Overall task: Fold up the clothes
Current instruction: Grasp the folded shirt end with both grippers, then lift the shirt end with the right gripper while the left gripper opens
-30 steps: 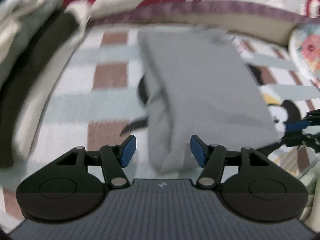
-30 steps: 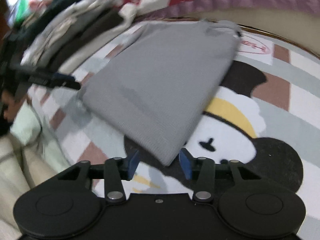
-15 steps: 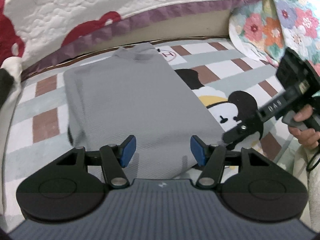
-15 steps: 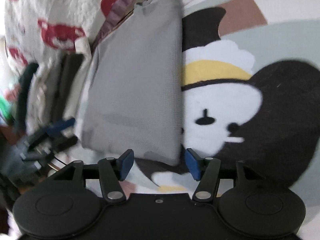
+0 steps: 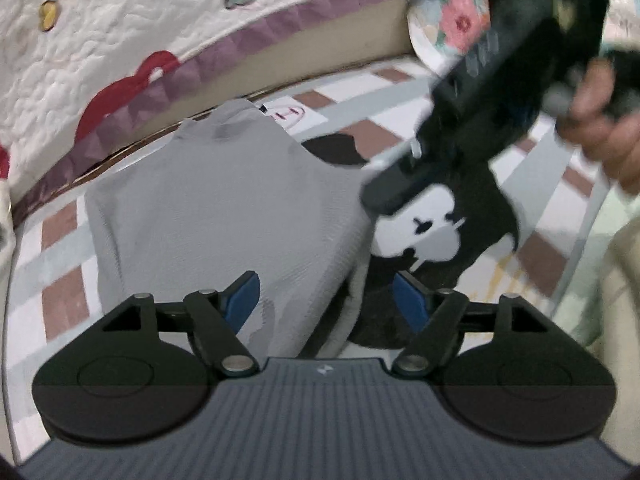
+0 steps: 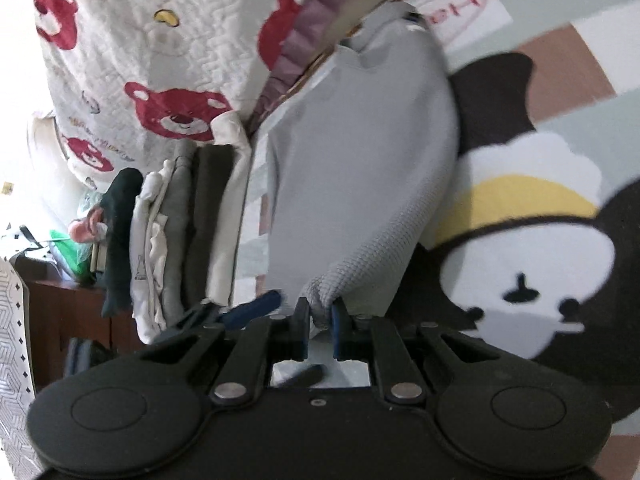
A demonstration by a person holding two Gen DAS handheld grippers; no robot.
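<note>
Grey garment [image 5: 224, 216], folded lengthwise, lying on a cartoon-print mat [image 6: 560, 240] beside a quilted bed cover [image 5: 120, 40]. Right gripper [image 6: 320, 322]: jaws closing, pads pinching the garment's near corner, which bunches between them. Left gripper [image 5: 326, 300]: jaws opening, spread wide over the garment's near edge, pads clear of the cloth. Stack of folded clothes [image 6: 188, 232] stands just beside the garment.
</note>
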